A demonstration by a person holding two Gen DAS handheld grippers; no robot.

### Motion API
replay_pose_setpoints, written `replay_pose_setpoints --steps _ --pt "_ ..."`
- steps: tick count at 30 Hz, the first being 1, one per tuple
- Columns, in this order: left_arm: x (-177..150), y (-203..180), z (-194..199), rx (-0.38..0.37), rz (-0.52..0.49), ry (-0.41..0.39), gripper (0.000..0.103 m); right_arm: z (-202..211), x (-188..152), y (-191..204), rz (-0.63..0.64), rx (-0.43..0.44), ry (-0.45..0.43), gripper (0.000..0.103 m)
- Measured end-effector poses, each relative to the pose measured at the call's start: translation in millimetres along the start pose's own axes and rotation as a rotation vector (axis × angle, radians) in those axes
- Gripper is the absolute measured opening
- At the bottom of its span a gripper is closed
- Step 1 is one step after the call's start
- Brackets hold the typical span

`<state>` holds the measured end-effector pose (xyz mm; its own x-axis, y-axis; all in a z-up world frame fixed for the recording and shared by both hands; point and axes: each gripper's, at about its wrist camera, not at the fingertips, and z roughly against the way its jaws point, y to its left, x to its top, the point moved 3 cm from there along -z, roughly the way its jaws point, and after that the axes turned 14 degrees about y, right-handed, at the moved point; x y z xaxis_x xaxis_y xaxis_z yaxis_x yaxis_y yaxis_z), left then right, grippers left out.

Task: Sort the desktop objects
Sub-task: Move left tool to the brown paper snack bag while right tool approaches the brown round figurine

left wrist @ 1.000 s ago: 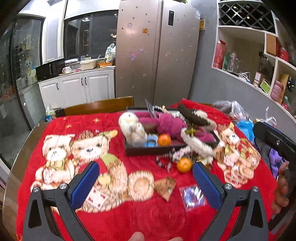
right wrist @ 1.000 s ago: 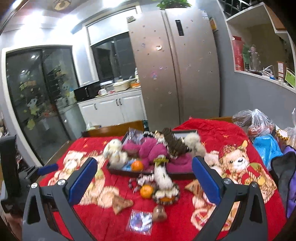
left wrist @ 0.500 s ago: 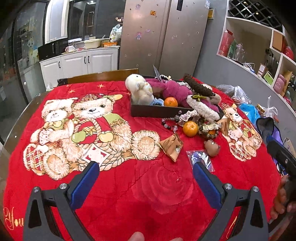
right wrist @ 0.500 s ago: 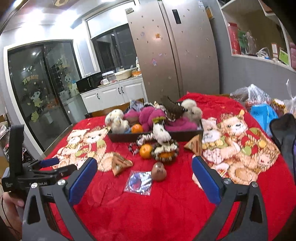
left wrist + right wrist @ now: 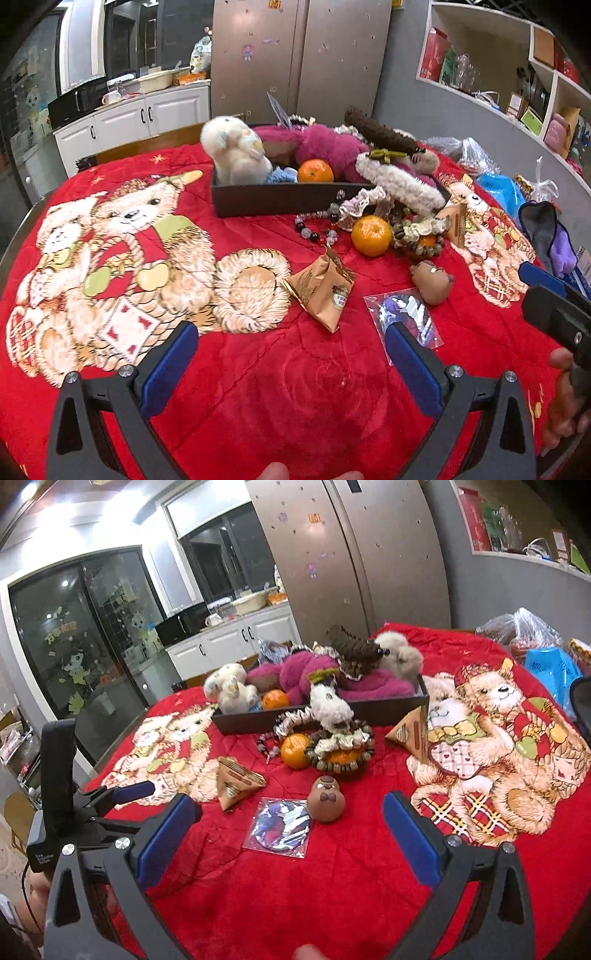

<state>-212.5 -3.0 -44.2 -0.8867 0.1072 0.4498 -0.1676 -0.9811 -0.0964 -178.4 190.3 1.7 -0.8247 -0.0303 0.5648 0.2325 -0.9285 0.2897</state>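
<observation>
Clutter sits toward the far side of the desk (image 5: pixel 288 398), which is covered by a red bear-print blanket (image 5: pixel 332 886). Both tools hover over the near edge with blue pads spread wide and nothing between them: the left tool (image 5: pixel 290 354) faces the middle, the right tool (image 5: pixel 291 823) the same pile from further right.

A dark tray (image 5: pixel 280 197) near the far edge holds a white plush (image 5: pixel 236 151), a magenta plush (image 5: pixel 325 144) and an orange (image 5: pixel 315 171). Just in front of the tray lie a second orange (image 5: pixel 370 230), a bead string (image 5: pixel 317 229) and a bead bracelet (image 5: pixel 341 755) ringing a third orange. Nearer the tools are a paper packet (image 5: pixel 325 291), a brown figurine (image 5: pixel 327 797) and a bagged badge (image 5: pixel 280 821) flat on the blanket.

Only the right view shows the figurine's face and bow tie, the badge's picture, and a second packet (image 5: pixel 410 734) upright by the tray's right corner. Only the left view shows wall shelves (image 5: pixel 517 74) and a purple bag (image 5: pixel 554 240) at the right edge.
</observation>
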Motion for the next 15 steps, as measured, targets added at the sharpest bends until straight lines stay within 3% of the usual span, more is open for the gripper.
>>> replay_pose_setpoints --steps 8,15 --pt "13 4 -23 0.012 0.000 0.024 0.103 -26 4 -9 -0.003 0.016 0.041 0.102" --pt "22 5 -45 -0.010 -0.001 0.060 0.103 -52 9 -10 0.005 0.019 0.079 0.089"
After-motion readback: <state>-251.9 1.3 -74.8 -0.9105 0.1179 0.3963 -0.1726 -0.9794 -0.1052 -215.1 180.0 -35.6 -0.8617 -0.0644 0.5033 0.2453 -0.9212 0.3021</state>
